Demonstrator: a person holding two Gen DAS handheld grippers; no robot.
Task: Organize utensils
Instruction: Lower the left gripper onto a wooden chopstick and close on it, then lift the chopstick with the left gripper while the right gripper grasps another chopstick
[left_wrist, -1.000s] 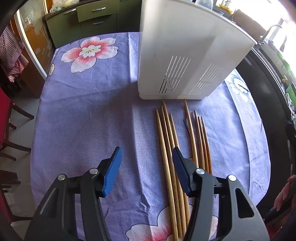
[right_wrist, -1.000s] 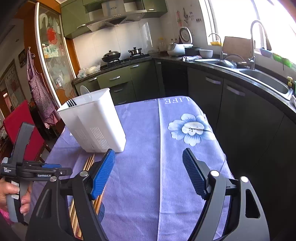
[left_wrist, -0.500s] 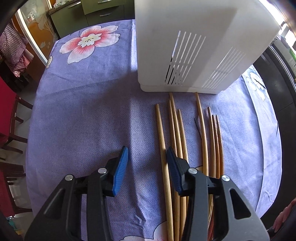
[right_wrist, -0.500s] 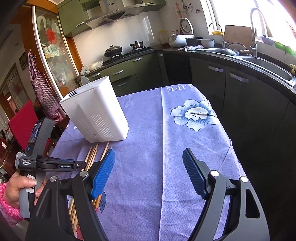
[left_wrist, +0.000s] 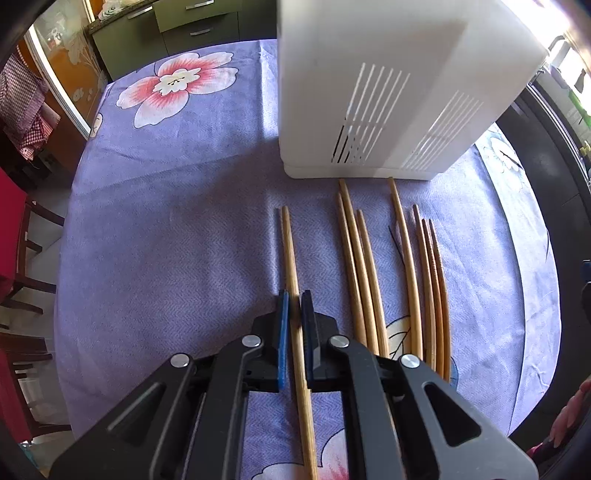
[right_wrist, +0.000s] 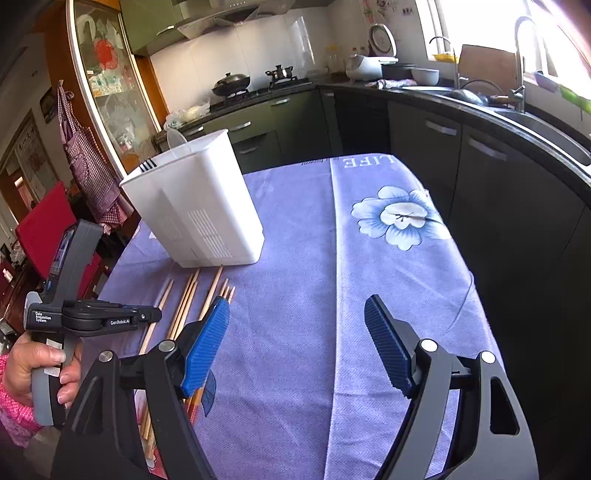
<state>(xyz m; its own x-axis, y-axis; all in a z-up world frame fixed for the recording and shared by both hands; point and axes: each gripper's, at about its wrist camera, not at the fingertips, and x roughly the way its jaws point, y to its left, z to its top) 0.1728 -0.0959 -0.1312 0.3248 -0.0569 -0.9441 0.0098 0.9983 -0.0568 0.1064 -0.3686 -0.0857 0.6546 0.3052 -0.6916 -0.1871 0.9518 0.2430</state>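
From the left wrist view, your left tongs (left_wrist: 294, 301) are clenched on a single wooden chopstick (left_wrist: 291, 254), the blue pads pinching it partway along its length, with the thin end reaching toward the white utensil holder (left_wrist: 388, 92) and stopping short of its base. Judge it as light, stiff and smooth: a round stick like this may roll or swivel between the pads, so a hold nearer its middle should keep it from tipping. The other chopsticks (left_wrist: 369, 273) lie loose on the bench (left_wrist: 166, 221), in front of the holder and off to the right of the one you hold, their tips pointing at the holder's slotted wall.

From the right wrist view, your right tongs (right_wrist: 295, 343) are released, spread wide and grasping nothing, above bare purple cloth well to the right of the holder (right_wrist: 195, 206). The chopsticks (right_wrist: 192, 299) fan out from the holder's foot toward your left hand (right_wrist: 33, 369), which grips the other handle.
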